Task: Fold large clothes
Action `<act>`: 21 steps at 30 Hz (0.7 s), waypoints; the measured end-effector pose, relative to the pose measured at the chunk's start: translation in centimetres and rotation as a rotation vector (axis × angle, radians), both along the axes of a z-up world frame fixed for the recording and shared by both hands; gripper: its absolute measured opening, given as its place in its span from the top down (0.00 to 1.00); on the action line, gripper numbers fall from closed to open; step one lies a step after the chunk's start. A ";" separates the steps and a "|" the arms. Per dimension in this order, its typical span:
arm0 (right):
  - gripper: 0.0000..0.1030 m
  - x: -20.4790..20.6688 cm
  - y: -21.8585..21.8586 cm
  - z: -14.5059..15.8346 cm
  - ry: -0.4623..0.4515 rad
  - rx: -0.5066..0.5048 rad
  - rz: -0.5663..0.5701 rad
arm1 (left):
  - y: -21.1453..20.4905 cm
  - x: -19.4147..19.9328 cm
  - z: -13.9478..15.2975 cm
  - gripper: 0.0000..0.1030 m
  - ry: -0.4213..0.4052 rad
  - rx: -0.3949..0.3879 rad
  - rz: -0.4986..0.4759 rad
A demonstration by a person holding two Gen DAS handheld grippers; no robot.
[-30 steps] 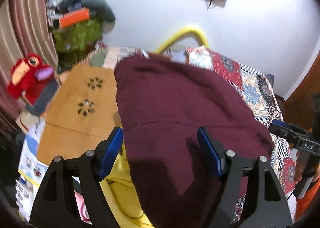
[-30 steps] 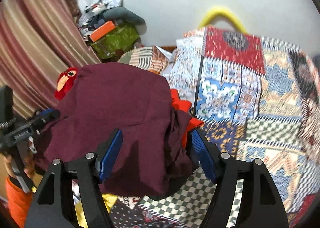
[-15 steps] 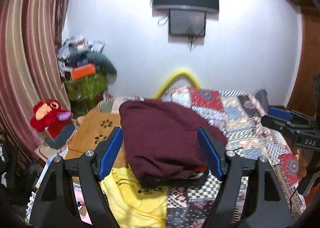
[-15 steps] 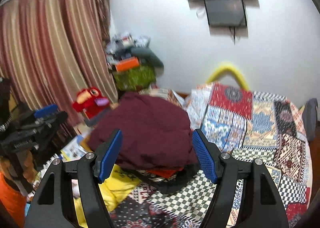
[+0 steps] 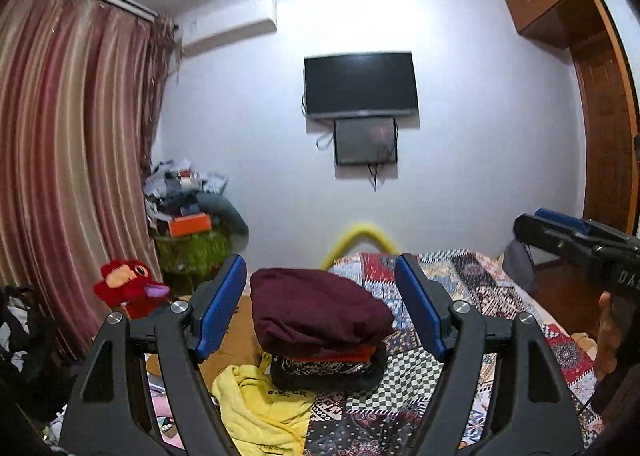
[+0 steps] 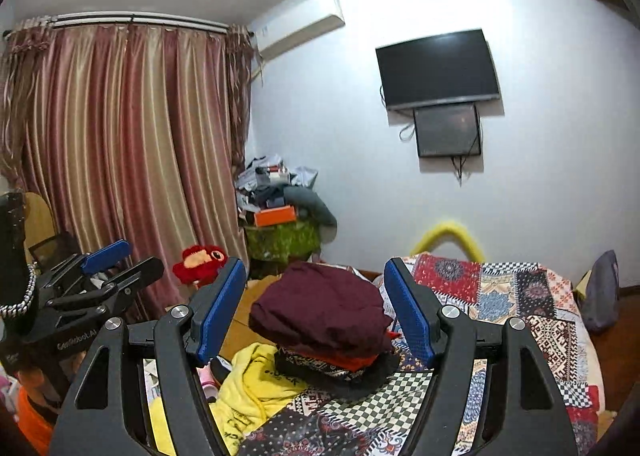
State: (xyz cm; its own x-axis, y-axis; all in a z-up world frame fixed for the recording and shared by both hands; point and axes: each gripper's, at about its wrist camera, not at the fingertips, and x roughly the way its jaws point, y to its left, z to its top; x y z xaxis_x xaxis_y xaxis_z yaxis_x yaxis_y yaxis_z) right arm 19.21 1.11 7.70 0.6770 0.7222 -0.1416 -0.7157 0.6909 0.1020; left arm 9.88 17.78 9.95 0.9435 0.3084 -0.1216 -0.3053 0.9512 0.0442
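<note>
A folded maroon garment [image 5: 316, 308] lies on top of a small stack of folded clothes [image 5: 324, 366] on the patchwork bedspread [image 5: 472, 296]; it also shows in the right wrist view [image 6: 320, 308]. A crumpled yellow garment [image 5: 256, 404] lies beside the stack at the bed's left edge, also seen in the right wrist view [image 6: 256, 380]. My left gripper [image 5: 320, 312] is open and empty, held well back from the stack. My right gripper [image 6: 316, 310] is open and empty, also held back. Each gripper shows at the edge of the other's view.
A red plush toy [image 5: 128, 288] sits left of the bed by striped curtains [image 5: 68, 175]. A cluttered pile on a green stand [image 5: 188, 232] fills the corner. A TV [image 5: 360, 83] hangs on the far wall. A yellow bed rail [image 5: 364, 234] stands behind the bed.
Both grippers have pulled back and up from the maroon garment, which now lies small and far on the stack. More of the room has come into view.
</note>
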 end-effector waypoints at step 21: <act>0.00 -2.9 -1.4 -1.0 -0.073 -0.001 -0.107 | -3.9 -5.6 -1.6 0.00 -0.079 -0.010 0.083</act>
